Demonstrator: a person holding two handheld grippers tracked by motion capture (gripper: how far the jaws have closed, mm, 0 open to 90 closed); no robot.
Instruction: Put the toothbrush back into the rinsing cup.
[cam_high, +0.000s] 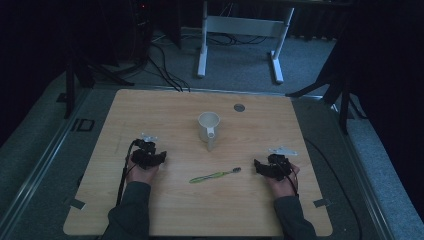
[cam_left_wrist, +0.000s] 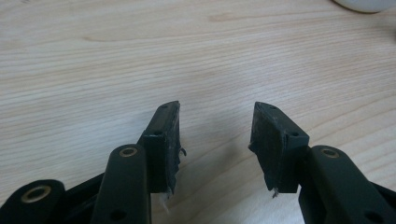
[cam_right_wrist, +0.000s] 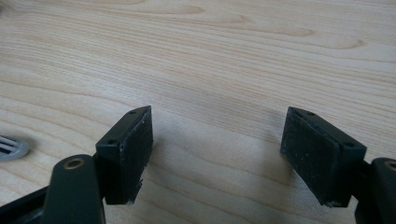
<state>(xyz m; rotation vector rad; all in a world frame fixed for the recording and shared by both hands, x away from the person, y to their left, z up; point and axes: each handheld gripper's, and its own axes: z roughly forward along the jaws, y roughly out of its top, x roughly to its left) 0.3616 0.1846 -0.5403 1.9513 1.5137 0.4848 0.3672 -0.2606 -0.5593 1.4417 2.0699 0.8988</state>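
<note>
A white mug stands upright at the table's middle, handle toward me. In front of it lies a green toothbrush with its grey head to the right. My left gripper rests on the table left of the toothbrush, my right gripper just right of its head. The left gripper is open with bare wood between its pads, and the mug's base shows at the top right. The right gripper stands open wider, empty, with a grey ridged piece, apparently the brush head, at the left edge.
The wooden table carries a small grey round disc behind the mug. A white desk frame and cables lie on the floor beyond the far edge. Dark stands flank both sides.
</note>
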